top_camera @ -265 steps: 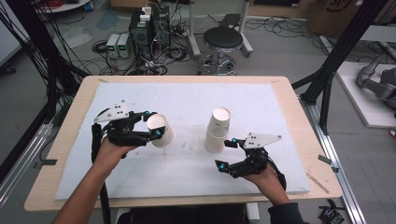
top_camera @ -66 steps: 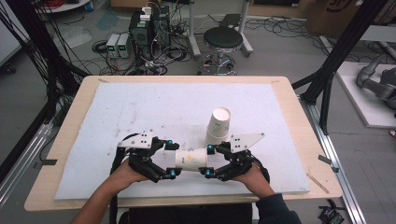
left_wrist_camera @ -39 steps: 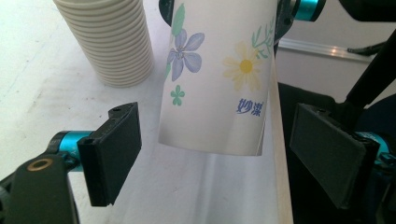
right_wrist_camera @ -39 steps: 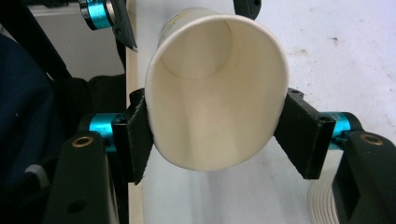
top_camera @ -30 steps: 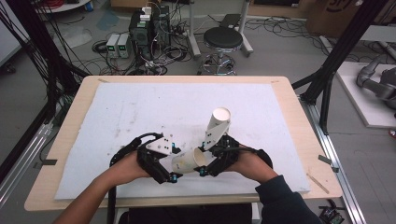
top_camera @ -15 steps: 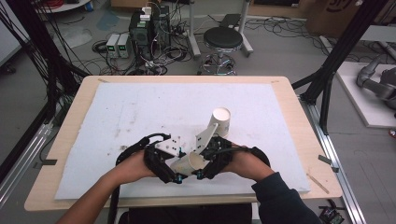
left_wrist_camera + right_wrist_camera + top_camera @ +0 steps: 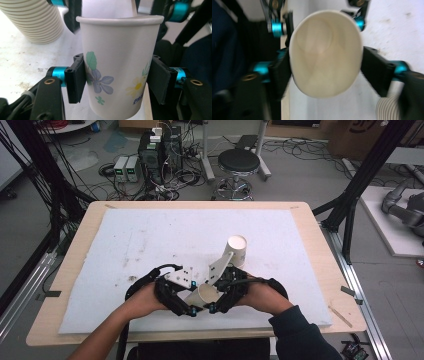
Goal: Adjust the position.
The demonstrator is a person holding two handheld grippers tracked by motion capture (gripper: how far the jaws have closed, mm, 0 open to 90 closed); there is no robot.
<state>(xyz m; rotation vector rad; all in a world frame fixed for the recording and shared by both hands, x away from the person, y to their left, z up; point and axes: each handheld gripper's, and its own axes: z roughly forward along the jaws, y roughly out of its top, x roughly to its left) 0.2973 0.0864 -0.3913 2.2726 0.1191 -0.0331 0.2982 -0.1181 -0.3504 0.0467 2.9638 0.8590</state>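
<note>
High view: the person's two hands met at the near edge of the white foam mat (image 7: 150, 240) on the pale wooden table (image 7: 75, 235), both grippers converging on a single white paper cup with a blue-and-yellow flower print (image 7: 206, 295), held just above the mat. Behind it, near the mat's middle, stood a tall stack of nested white ribbed paper cups (image 7: 235, 251), leaning slightly and apart from both hands; the single cup was probably being brought to or kept away from that stack, though which cannot be told.

Left gripper view: the left gripper (image 7: 117, 80) had just been closing, and its black pads (image 7: 76, 77) pressed on the flowered cup's wall at mid-height on opposite sides. The cup ran straight along the jaws, rim away from the camera, a grip low enough to avoid crushing the rolled rim. The ribbed stack (image 7: 32, 20) showed at upper left.

Right gripper view: the right gripper (image 7: 324, 72) had just been opening. Its jaws flanked the cup's open mouth (image 7: 325, 52), which looked squeezed to an oval; blur hid whether the pads were touching. Judged from this, the cup was being handed from right gripper to left, the left securing it before the right let go.
</note>
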